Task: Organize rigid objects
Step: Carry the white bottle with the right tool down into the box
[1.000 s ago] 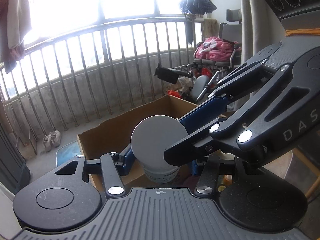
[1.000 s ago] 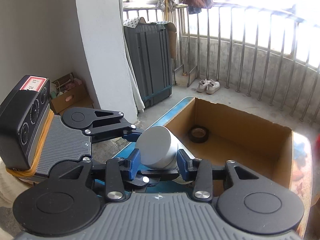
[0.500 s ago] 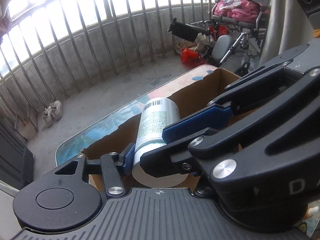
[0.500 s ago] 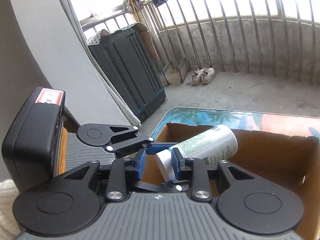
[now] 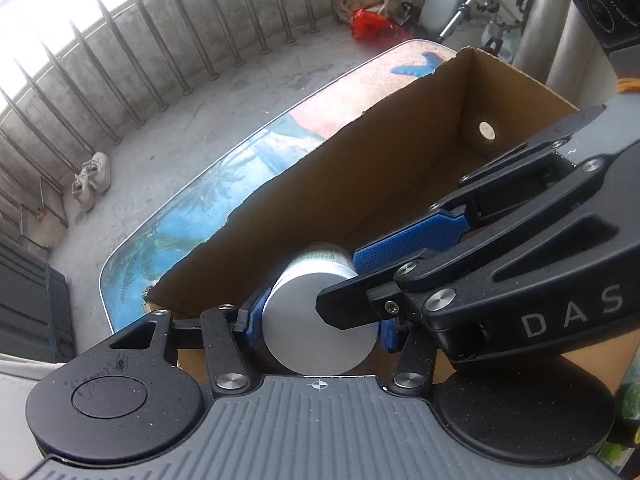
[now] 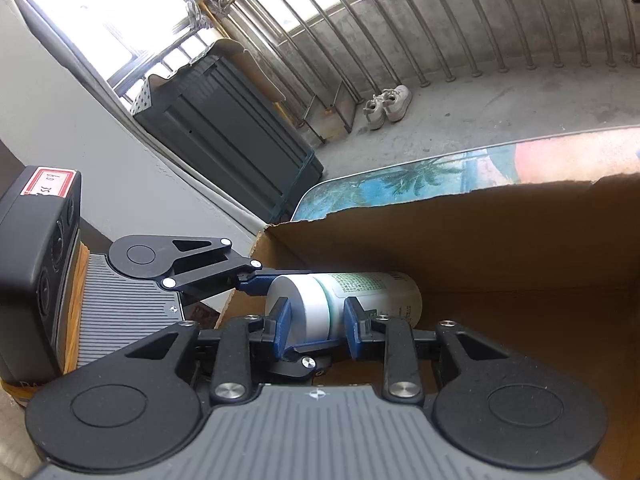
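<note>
A white bottle [image 6: 360, 296] with a white cap and green print lies on its side inside an open cardboard box [image 6: 500, 240]. Both grippers grip its cap end. My right gripper [image 6: 316, 328] is shut on the cap, blue pads on either side. My left gripper [image 5: 316, 320] is shut on the same bottle [image 5: 320, 332], whose flat cap end faces the camera. In the left wrist view the right gripper's arm [image 5: 480, 272] crosses over the bottle. The box [image 5: 400, 168] stands on a table with a palm-tree print [image 5: 200, 208].
A metal railing [image 5: 160, 60] runs around the balcony. White shoes [image 6: 386, 106] lie on the concrete floor. A dark grey cabinet [image 6: 224, 132] stands by the wall. A wheelchair and red bags [image 5: 400, 8] are past the box's far end.
Both grippers have tipped downward and lowered the bottle from above the box's rim into the box. It now lies on its side low in the box.
</note>
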A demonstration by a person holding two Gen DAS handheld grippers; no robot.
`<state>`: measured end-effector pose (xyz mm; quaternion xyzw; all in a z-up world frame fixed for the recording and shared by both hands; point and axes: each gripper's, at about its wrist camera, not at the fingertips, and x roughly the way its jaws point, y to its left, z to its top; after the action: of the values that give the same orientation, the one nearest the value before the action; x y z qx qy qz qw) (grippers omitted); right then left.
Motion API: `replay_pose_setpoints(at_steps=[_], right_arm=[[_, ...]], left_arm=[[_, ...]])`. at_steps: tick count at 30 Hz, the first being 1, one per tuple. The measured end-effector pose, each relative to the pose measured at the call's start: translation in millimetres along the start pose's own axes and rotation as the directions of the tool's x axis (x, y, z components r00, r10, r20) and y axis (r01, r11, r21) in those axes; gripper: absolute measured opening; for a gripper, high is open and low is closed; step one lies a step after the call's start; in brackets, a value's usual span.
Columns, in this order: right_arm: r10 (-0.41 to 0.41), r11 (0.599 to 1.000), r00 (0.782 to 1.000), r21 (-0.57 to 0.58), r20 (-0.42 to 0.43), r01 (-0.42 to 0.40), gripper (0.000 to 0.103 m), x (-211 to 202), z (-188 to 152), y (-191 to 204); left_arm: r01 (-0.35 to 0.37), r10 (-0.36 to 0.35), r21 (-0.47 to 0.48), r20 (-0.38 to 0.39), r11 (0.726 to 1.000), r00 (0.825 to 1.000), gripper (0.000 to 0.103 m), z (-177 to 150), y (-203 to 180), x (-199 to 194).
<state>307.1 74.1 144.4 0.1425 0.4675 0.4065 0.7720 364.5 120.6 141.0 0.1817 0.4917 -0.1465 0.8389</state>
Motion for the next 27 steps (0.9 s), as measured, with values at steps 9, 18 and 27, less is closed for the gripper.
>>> replay_pose_setpoints(at_steps=[9,18,27], right_arm=[[0.066,0.984,0.997,0.163,0.049,-0.073,0.035,2,2,-36],[0.035,0.986,0.996,0.157,0.087,-0.049,0.036,0,4,-39],[0.019,0.98,0.992,0.194,0.126,-0.043,0.037,-2,0,-54]], left_arm=[[-0.013,0.013,-0.045,-0.004,0.999,1.0,0.057,14,2,3],[-0.144,0.135,0.121,0.086,0.982,0.987,0.096,14,-34,-2],[-0.163,0.159,0.124,0.047,0.979,0.986,0.044,6,-37,19]])
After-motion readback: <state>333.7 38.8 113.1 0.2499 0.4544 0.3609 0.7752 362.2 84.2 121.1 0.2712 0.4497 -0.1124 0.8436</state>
